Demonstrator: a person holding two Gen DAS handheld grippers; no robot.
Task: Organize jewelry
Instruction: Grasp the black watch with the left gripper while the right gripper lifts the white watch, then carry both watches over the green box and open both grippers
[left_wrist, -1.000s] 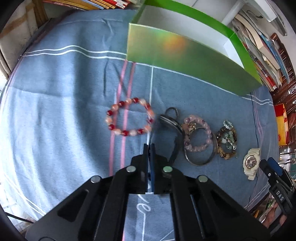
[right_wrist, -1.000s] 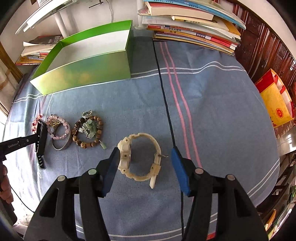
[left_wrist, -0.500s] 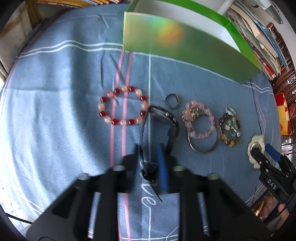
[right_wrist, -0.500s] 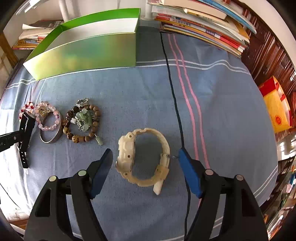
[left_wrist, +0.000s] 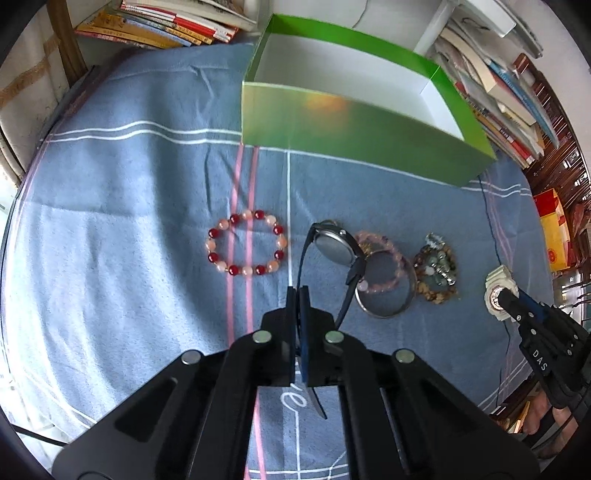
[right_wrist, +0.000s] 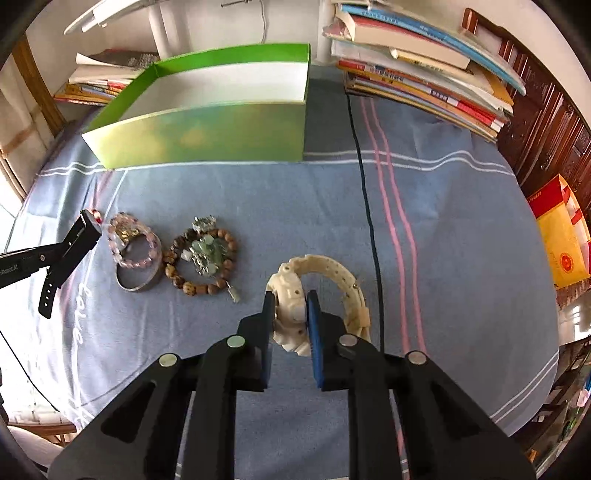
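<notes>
As two pairs of tongs work a blue-clothed surface, the left tongs (left_wrist: 299, 295) pinch a black watch (left_wrist: 334, 245) by its strap, lifted for carrying — while the right tongs (right_wrist: 291, 302), jaws just closing, clamp a cream watch (right_wrist: 291, 295) by its case. The green box (right_wrist: 207, 133), likely the destination, waits empty at twelve o'clock.

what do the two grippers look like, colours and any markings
Both are matte black plastic with angular cut-out arms and round silver bolt heads. The left gripper and right gripper carry flat blue pads on the inner finger faces. White lettering reading DAS shows on the right one's side in the left wrist view.
</notes>
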